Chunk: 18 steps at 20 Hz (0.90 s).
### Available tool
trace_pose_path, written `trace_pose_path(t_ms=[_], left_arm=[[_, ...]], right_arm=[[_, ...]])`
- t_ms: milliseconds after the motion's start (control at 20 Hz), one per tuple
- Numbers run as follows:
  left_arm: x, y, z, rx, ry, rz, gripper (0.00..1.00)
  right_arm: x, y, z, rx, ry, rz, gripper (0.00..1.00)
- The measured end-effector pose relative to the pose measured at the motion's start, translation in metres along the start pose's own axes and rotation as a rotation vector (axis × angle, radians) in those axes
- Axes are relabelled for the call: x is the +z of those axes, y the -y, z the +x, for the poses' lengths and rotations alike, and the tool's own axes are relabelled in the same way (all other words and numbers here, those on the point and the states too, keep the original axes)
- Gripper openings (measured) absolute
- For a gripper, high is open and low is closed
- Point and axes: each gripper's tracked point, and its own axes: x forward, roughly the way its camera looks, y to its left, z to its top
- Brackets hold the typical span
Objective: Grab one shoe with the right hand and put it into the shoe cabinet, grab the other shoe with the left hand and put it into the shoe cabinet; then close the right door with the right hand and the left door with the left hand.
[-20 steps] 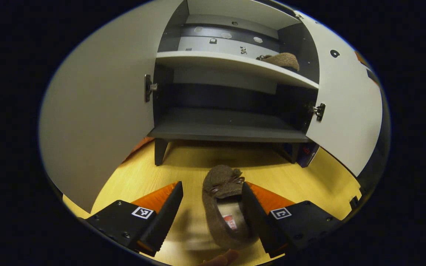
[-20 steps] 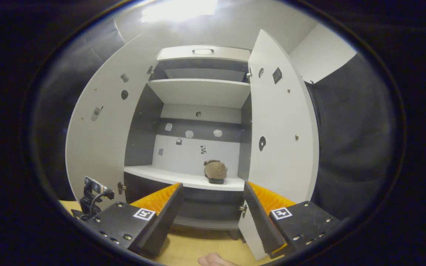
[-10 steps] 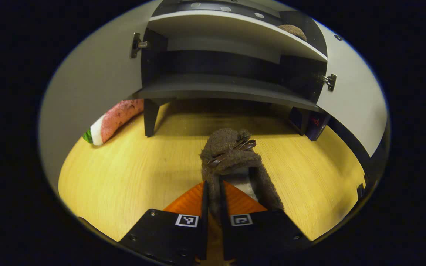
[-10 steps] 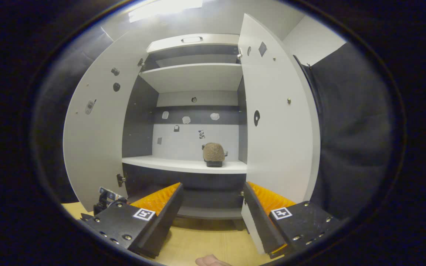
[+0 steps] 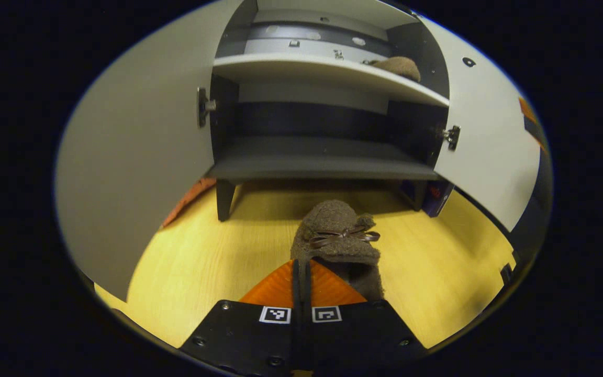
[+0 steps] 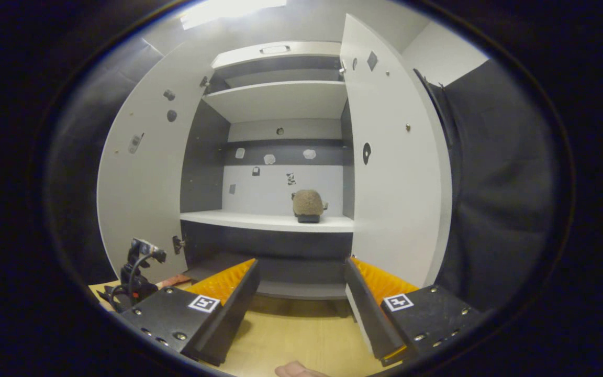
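First brown fuzzy slipper-type shoe [image 6: 308, 204] sat on the white middle shelf [image 6: 259, 221] of the tall white-and-grey shoe cabinet [image 6: 204, 152], toward the right end. That half of the job looked done.

Second brown fuzzy shoe with a thin ribbon bow [image 5: 339, 236] was out in front of the cabinet, over the pale wooden floor [image 5: 202, 262]. The left gripper [image 5: 301, 272] had its fingers pressed nearly together on the shoe's heel edge, pinching it. Whether the shoe was clear of the floor I could not tell. Judged: grasp made, carry to the cabinet yet to come.

Right gripper [image 6: 301, 285] was spread wide, holding nothing, pointed at the open cabinet.

Both doors stood open: left white door [image 5: 139, 157], right white door [image 5: 484, 141]. Left to do, as I read it: stow the second shoe, then close the right door, then the left.

View differences: the left gripper view gave the held shoe, the dark lower shelf [image 5: 322, 162], the cabinet legs and both lower hinges. The right gripper view gave the upper shelves, the cabinet top, and the other gripper's rig low at left [image 6: 136, 272], plus a fingertip at the bottom edge [image 6: 296, 370].
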Motion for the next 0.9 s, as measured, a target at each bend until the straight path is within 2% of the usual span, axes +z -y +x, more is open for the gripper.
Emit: trace_pose_path(t_ms=[700, 900], left_arm=[[0.212, 0.032, -0.07, -0.02, 0.401, -0.004, 0.0], [0.288, 0.03, -0.074, 0.023, 0.537, -0.015, 0.0]], right_arm=[[0.035, 0.014, -0.008, -0.005, 0.085, 0.039, 0.98], [0.039, 0.015, -0.005, 0.02, 0.091, 0.046, 0.98]])
